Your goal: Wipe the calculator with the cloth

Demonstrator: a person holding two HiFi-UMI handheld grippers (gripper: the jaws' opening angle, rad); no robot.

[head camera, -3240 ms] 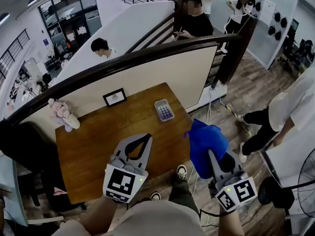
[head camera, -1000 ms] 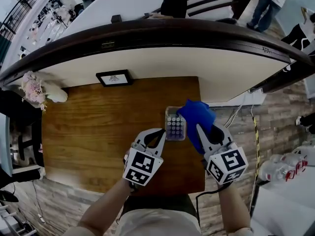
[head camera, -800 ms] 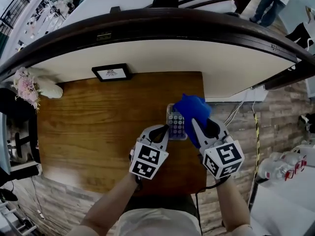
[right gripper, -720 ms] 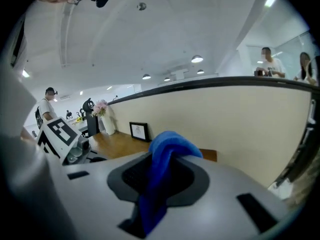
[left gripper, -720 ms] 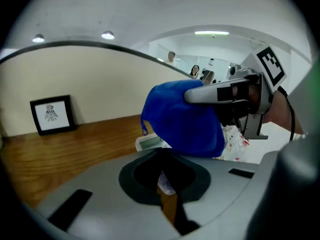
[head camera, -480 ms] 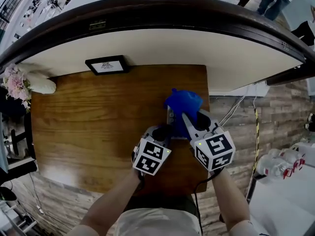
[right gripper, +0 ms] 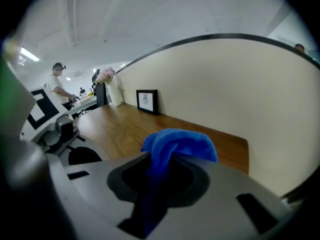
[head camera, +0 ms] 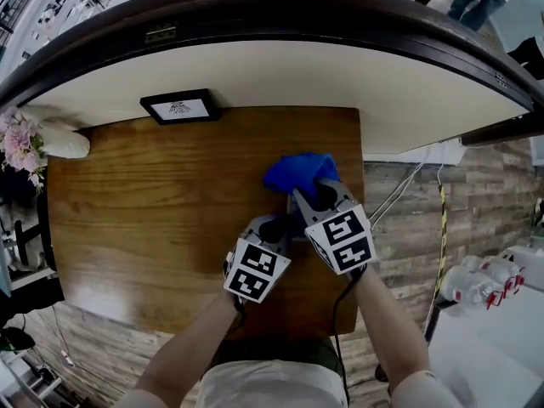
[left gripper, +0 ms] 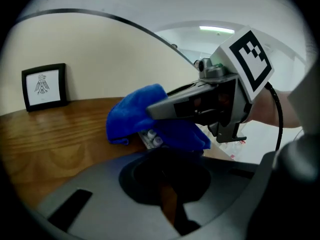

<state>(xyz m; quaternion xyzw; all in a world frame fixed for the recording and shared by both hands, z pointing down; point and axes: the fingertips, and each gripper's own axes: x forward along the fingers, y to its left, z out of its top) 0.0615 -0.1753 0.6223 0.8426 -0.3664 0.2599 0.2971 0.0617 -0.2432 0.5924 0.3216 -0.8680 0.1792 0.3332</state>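
Note:
The blue cloth [head camera: 297, 170] lies bunched over the calculator near the table's right edge, with my right gripper [head camera: 304, 192] shut on it. In the head view the calculator is hidden under the cloth. In the left gripper view a strip of the calculator [left gripper: 151, 138] with a few keys shows beneath the cloth [left gripper: 134, 116]. My left gripper [head camera: 285, 221] is shut with nothing between its jaws, its tips at the calculator's near edge, just left of the right gripper. In the right gripper view the cloth [right gripper: 180, 141] bulges out from between the jaws.
The wooden table [head camera: 153, 194] ends at a cream curved wall behind. A black picture frame [head camera: 179, 107] stands at the back. Pink flowers in a white vase [head camera: 64, 143] sit at the far left. Cables [head camera: 408, 194] and bottles [head camera: 489, 287] lie on the floor to the right.
My right gripper carried the cloth left and forward onto the calculator, which is now covered. The two grippers came closer together, and the left one edged up to the calculator's near edge.

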